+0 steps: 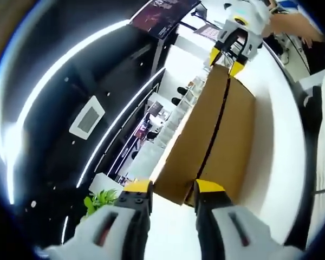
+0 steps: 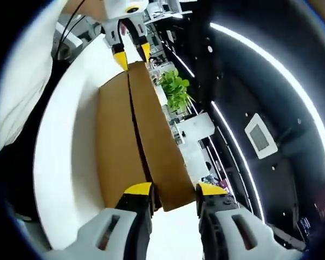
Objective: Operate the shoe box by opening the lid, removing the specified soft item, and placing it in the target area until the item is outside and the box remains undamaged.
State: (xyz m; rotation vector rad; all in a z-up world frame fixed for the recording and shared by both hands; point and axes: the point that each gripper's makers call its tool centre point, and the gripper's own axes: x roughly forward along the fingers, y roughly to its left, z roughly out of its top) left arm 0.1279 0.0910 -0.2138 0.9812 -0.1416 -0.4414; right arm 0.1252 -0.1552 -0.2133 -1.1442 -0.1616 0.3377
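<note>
A brown cardboard shoe box (image 1: 206,124) lies shut on a white table (image 1: 271,124), with a dark seam running along its length. My left gripper (image 1: 173,188) is open at the box's near end, its yellow tips to either side of that end. At the far end my right gripper (image 1: 227,60) straddles the box's corner with its jaws apart. The right gripper view shows the same box (image 2: 124,124) from the other end. There the right gripper (image 2: 174,190) is open around the near end, and the left gripper (image 2: 131,57) stands at the far end. The box's contents are hidden.
A green plant (image 2: 176,89) stands beyond the table edge beside the box. Dark panels with light strips (image 1: 86,86) fill the background. A person's hand (image 1: 292,24) holds the far gripper, and white clothing (image 2: 21,81) is close to the table (image 2: 65,162).
</note>
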